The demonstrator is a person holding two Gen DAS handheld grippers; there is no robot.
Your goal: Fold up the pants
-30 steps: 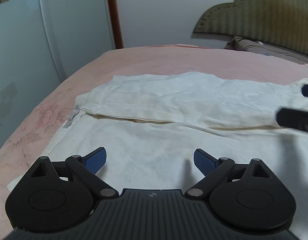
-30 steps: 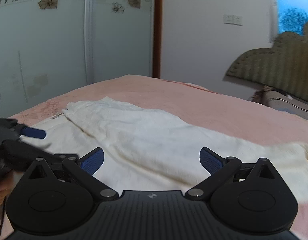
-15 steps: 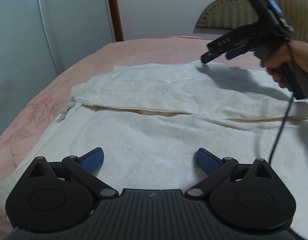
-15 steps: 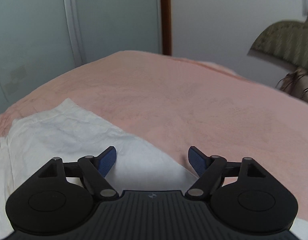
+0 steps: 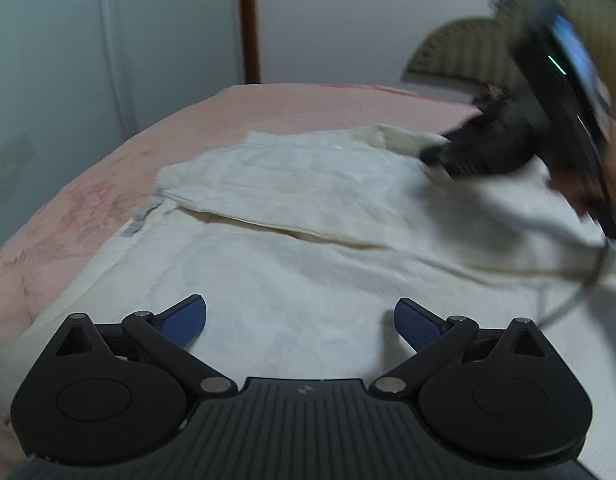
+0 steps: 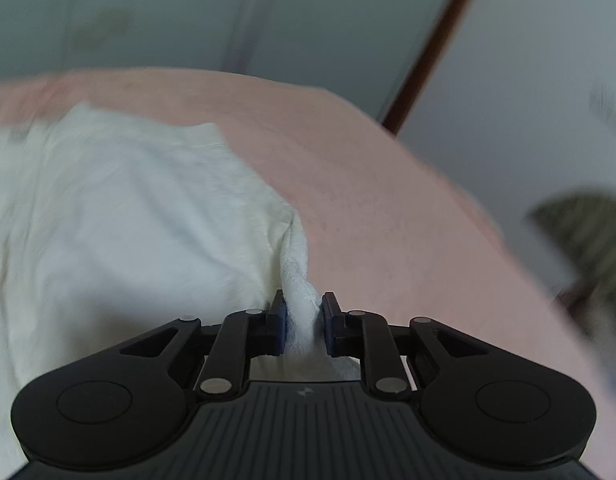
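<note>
Cream-white pants [image 5: 308,208], of a soft, faintly textured cloth, lie spread across a bed covered in a pink bedspread [image 5: 108,184]. In the left wrist view the two legs run side by side from left to right: the far leg overlaps the near one along a long, slightly yellowed edge, and a small grey tag shows at the left end where the two meet. The cloth is mostly flat, with shallow creases.

Left gripper [image 5: 300,322]: jaws spread wide, blue pads [image 5: 184,320] apart, holding nothing; it hovers over the near leg. Whether the pads touch the cloth cannot be told.

Right gripper [image 6: 304,326]: jaws clenched on a bunched pinch of the pants' far edge [image 6: 300,280], just where the fabric meets the pink bedspread [image 6: 387,220]. The gathered cloth rises into a narrow twisted ridge between the blue pads, and the rest of the garment [image 6: 128,220] fans out to the left of it. In the left wrist view the same tool appears blurred at upper right [image 5: 503,140], held in the person's right hand [image 5: 611,168], with a cable trailing over the pants.

Background: pale wardrobe doors [image 5: 68,80], a brown door frame [image 5: 250,20] and a padded olive headboard [image 5: 467,52].
</note>
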